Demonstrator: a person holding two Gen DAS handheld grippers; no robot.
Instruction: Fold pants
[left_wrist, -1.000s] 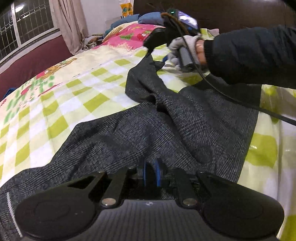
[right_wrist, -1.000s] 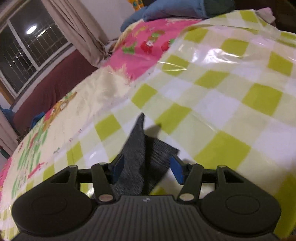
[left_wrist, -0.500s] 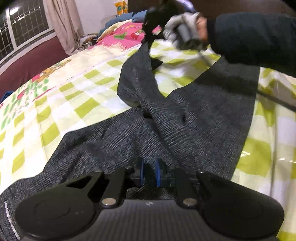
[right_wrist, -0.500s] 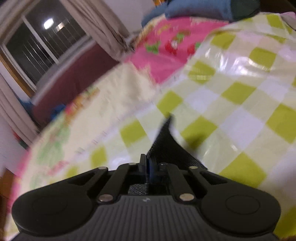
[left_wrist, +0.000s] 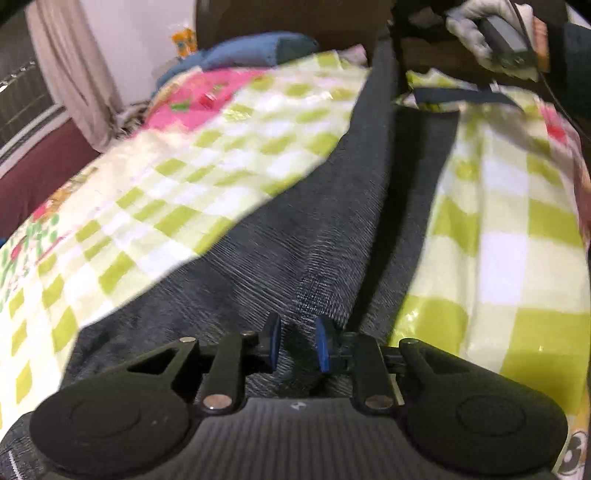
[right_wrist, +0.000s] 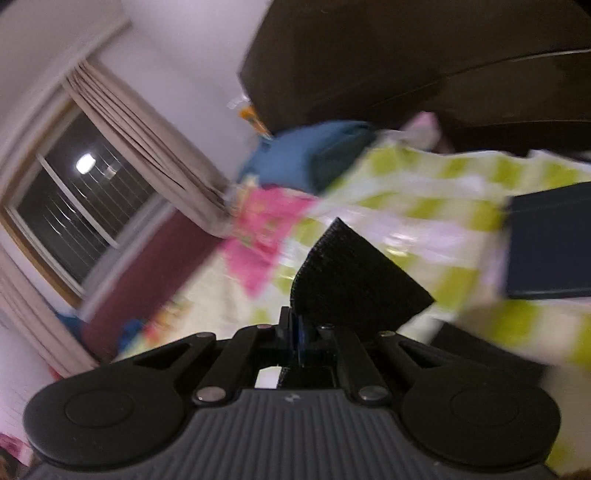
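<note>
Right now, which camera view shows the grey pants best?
The left wrist view: the grey pants stretch across the green checked bedspread from the left tool, whose jaws are opening, up to the raised right hand. The right wrist view shows only a dark corner clamped in the right tool.

Barred window (right_wrist: 70, 218), beige curtain (right_wrist: 147, 155), white wall (right_wrist: 192, 55), dark headboard (right_wrist: 406, 55).

Black ribbed tool (left_wrist: 295, 345), blue pads (left_wrist: 274, 341), 2 silver screws; light glove (left_wrist: 476, 26), dark sleeve (left_wrist: 572, 48).
</note>
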